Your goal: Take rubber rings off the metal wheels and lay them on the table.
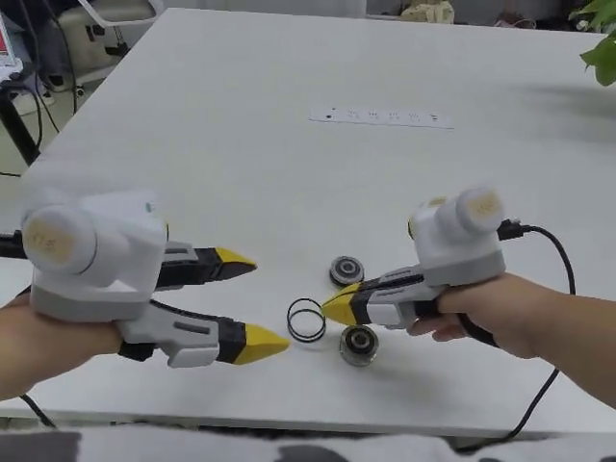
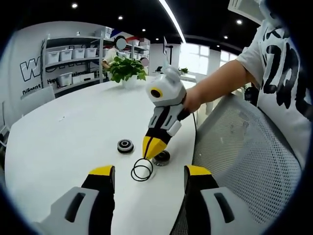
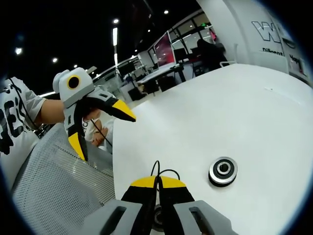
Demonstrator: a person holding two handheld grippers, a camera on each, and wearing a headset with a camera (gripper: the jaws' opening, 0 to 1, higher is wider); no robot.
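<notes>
I am watching the right gripper (image 1: 337, 306) pressing its two yellow tips tight together, and in the right gripper view (image 3: 156, 182) thin black loops are rising from between them, so it is pinching the edge of the rubber rings (image 1: 306, 320). The rings are lying flat on the white table (image 1: 241, 115) as two overlapping black loops, just in front of those tips. They are sitting between the two grippers and apart from both wheels. The left gripper (image 1: 250, 300) is hovering above the table with its jaws spread wide, holding nothing. In its own view (image 2: 149, 171) the rings (image 2: 142, 170) are showing between the jaws. One metal wheel (image 1: 346, 270) is resting on the table just beyond the right gripper's tips. The other wheel (image 1: 359, 345) is sitting just beside and below the right gripper, on the side nearer to me. In the right gripper view the far wheel (image 3: 223, 171) is lying flat to the right of the jaws. The left gripper (image 3: 104, 132) is pointing in from the left there, jaws apart.
</notes>
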